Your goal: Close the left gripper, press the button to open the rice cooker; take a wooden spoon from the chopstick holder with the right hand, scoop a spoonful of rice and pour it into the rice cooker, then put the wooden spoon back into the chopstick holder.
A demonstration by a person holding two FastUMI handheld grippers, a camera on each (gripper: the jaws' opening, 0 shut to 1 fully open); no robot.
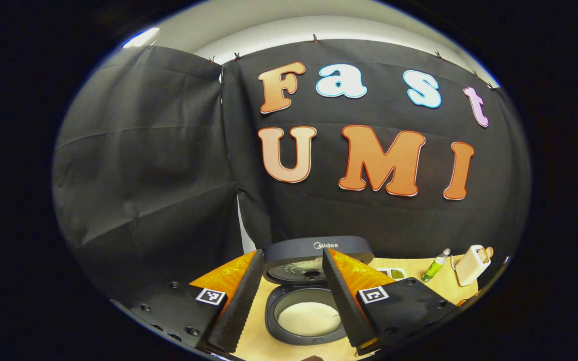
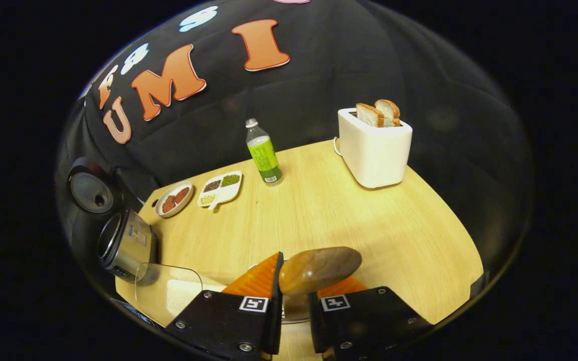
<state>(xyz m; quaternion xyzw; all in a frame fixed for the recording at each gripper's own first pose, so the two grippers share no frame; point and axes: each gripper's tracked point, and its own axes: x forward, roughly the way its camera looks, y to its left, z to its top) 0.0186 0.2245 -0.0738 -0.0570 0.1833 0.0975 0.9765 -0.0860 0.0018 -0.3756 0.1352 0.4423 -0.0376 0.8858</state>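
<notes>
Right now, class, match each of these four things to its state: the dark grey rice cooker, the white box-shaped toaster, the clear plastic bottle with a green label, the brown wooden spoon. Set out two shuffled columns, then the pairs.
1 dark grey rice cooker
2 white box-shaped toaster
3 clear plastic bottle with a green label
4 brown wooden spoon

A capped, standing on the table
B gripped by the right gripper
C lid raised
D holds two bread slices

Pairs: 1-C, 2-D, 3-A, 4-B
</notes>
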